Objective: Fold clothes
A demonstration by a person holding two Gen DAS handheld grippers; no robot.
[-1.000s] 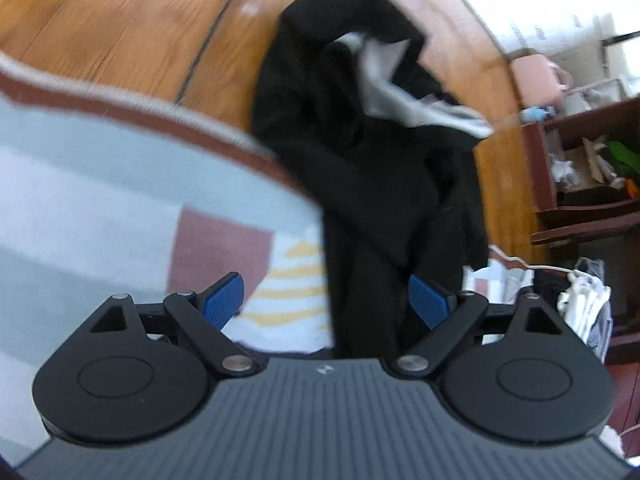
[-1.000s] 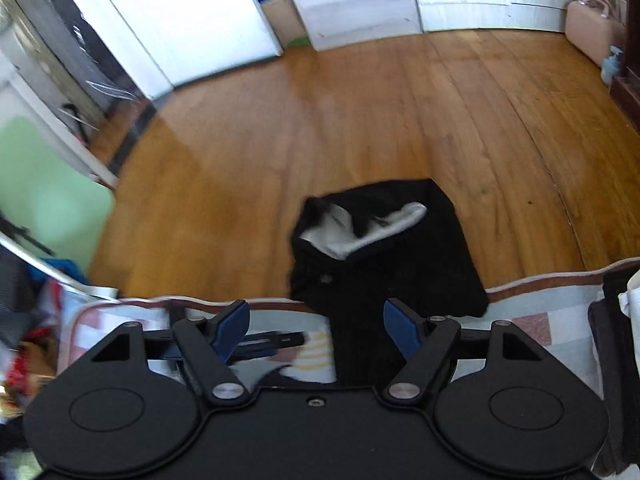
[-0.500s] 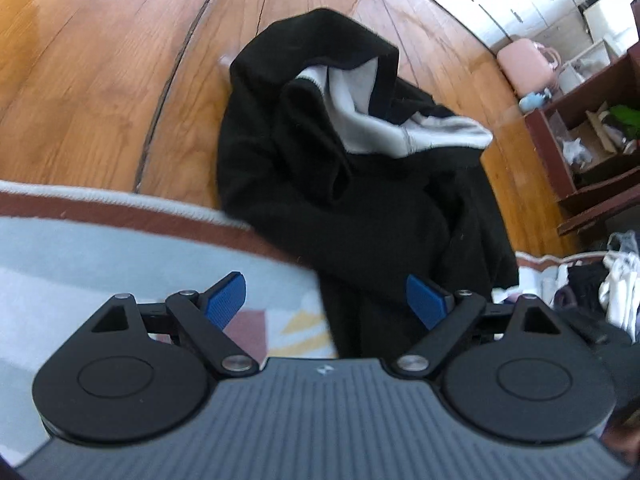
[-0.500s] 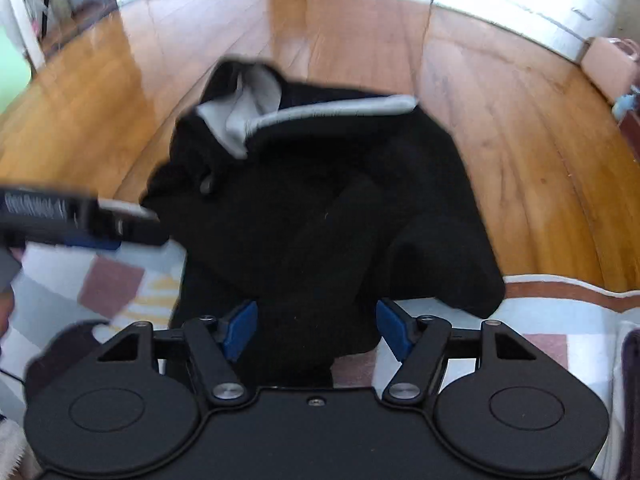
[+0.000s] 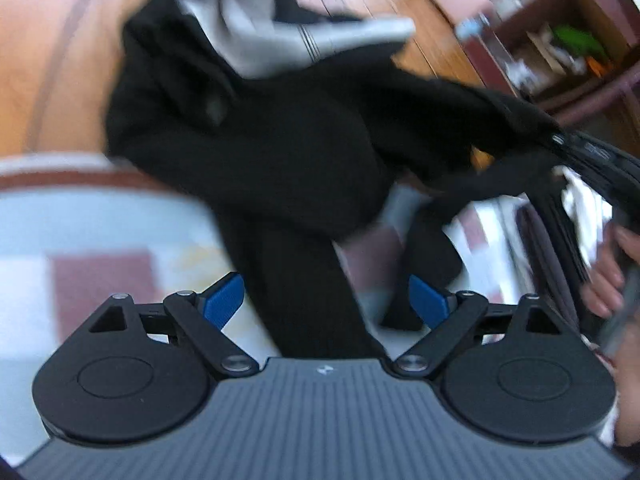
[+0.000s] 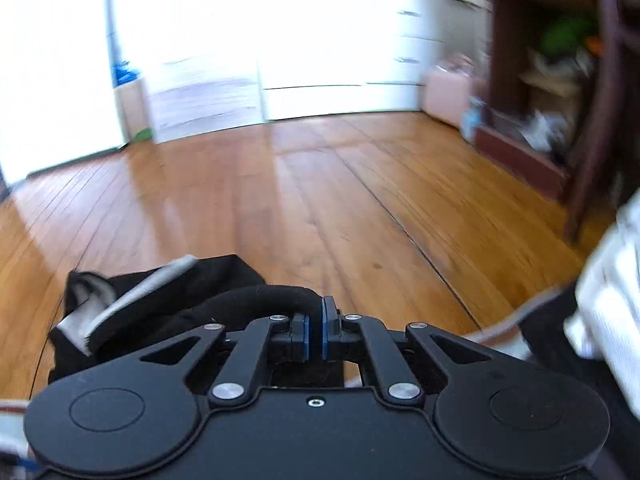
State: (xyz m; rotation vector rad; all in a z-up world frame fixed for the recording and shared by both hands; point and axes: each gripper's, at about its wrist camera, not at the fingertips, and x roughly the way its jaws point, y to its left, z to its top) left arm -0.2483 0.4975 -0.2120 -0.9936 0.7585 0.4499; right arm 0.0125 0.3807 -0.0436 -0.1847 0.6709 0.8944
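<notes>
A black hooded garment (image 5: 280, 140) with a grey lining (image 5: 280, 40) lies half on the wooden floor and half on a patterned rug (image 5: 100, 220). My left gripper (image 5: 326, 300) is open low over the rug, and a long black part of the garment runs between its blue pads (image 5: 224, 300) without being pressed. My right gripper (image 6: 315, 330) is shut on a rolled black edge of the garment (image 6: 180, 312). In the left wrist view the right gripper (image 5: 556, 138) pulls that edge out to the right.
A dark wooden shelf unit (image 6: 540, 100) full of clutter stands at the right. A pink bag (image 6: 448, 92) sits by white cabinets (image 6: 340, 60). White clothes (image 6: 608, 280) are piled at the rug's right. A person's hand (image 5: 612, 280) holds the right tool.
My right gripper dropped onto the garment, shut on its edge and lifted its view toward the room. My left gripper moved closer over the garment and rolled; it stays open.
</notes>
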